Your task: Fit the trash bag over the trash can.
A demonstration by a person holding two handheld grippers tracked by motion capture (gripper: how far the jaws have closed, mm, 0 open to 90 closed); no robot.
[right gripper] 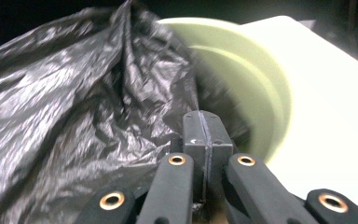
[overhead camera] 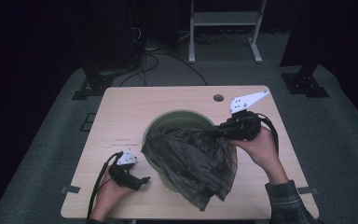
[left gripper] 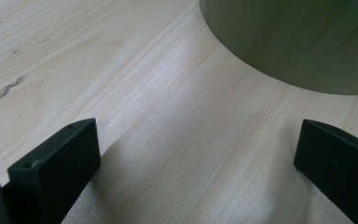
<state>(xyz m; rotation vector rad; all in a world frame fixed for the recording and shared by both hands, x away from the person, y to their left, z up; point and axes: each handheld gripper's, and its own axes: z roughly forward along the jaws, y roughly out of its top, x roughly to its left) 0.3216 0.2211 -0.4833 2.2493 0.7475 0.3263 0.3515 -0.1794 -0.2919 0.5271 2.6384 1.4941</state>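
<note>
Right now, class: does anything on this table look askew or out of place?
Yes. The black bin bag is not seated in the green bin: it lies crumpled across the rim and spills onto the table. The right gripper pinches one edge.

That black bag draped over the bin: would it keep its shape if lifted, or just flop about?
Probably floppy: the bag hangs in crumpled folds over the bin. Likely light, since the right gripper, shut on one pinch of film, holds it up. Its glossy surface suggests it may be slippery.
</note>
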